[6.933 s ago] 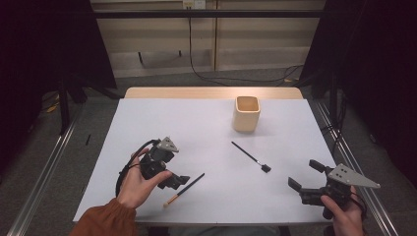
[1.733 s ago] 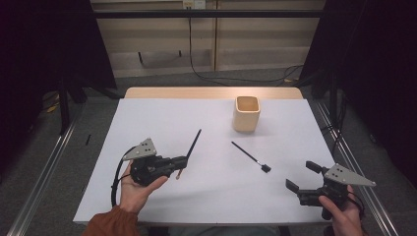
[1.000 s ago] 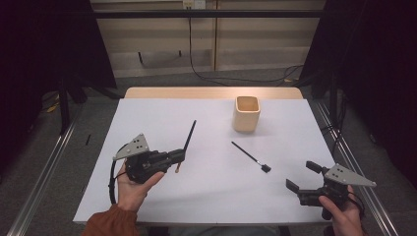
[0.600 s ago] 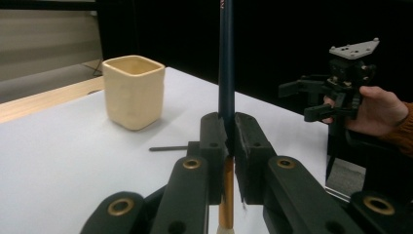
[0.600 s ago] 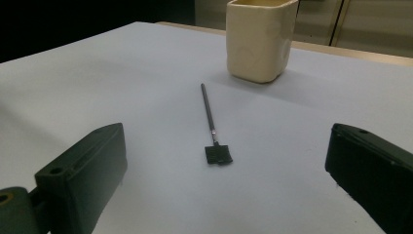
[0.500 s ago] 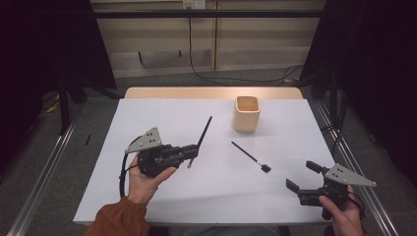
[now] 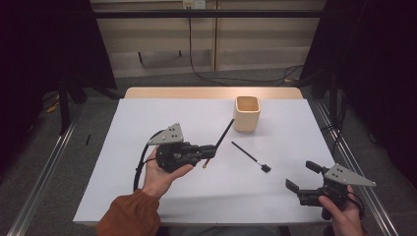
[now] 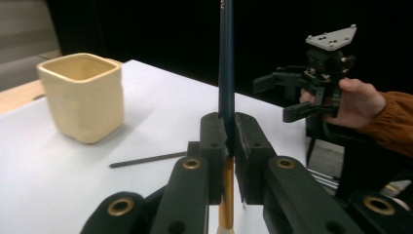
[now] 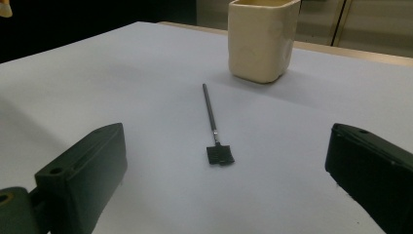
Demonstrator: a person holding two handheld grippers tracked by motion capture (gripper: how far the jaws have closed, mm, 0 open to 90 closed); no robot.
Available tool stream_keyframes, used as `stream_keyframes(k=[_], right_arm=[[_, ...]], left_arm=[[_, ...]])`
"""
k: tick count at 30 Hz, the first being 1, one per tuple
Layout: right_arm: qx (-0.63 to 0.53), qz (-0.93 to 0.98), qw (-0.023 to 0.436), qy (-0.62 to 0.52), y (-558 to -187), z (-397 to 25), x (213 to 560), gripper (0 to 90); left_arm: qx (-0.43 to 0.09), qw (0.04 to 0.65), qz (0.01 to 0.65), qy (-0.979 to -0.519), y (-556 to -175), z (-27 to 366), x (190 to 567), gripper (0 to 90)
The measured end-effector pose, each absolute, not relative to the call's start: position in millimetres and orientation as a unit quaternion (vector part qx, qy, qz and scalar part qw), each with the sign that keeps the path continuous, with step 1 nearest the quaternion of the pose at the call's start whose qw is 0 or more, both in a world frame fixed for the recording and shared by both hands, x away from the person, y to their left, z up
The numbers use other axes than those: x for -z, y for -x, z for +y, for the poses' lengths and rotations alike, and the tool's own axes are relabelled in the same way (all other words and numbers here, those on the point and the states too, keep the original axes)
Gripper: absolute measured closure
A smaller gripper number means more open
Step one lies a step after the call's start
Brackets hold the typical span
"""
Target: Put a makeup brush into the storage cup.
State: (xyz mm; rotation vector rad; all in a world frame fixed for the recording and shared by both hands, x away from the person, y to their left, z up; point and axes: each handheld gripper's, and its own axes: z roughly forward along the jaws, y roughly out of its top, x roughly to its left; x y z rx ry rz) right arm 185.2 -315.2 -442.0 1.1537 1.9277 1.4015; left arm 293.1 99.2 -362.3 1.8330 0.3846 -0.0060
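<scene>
The left gripper (image 7: pixel 209 150), a black jointed tool topped by a grey three-cornered plate, is held above the white table (image 7: pixel 147 113) in the person's left hand (image 7: pixel 160 172), whose rust-coloured sleeve (image 7: pixel 129 216) comes in from the bottom of the high view. Its jaws are closed tight on a long thin brush (image 7: pixel 221 137): in the left gripper view the dark, smooth, round shaft (image 8: pixel 226 63) rises straight up between the two blocky matte pads, and below the clamp the handle turns to a warm golden tone with a pale tip. From above, the brush slants up and away from the jaws, its dark end pointing toward the cream cup (image 7: pixel 246 113), a squarish, thick-walled vessel with rounded corners and a glossy ceramic-looking surface, standing upright near the far edge of the table. A second, smaller brush (image 7: pixel 251 157) lies flat on the table between the cup and the right gripper (image 7: pixel 301 183); it has a slim dark stem and a short, flat, square black head. The right gripper, held low at the near right corner, has its jaws spread wide and holds nothing; in the right gripper view its chunky black pads frame the small brush and the cup beyond.
</scene>
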Motion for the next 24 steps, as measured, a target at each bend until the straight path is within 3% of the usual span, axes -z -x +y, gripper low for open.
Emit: stream_keyframes(k=[10,24], right_arm=[[-0.515,0.705,0.243,-0.422,-185.0,-315.1,441.9,0.9],[-0.518,0.706,0.240,-0.419,-185.2,-314.3,442.0,0.8]], left_arm=[[0.024,0.566,0.147,-0.811,-299.8,84.1,357.6,83.5],[0.042,0.452,0.102,-0.885,-301.0,60.8,351.1,83.5]])
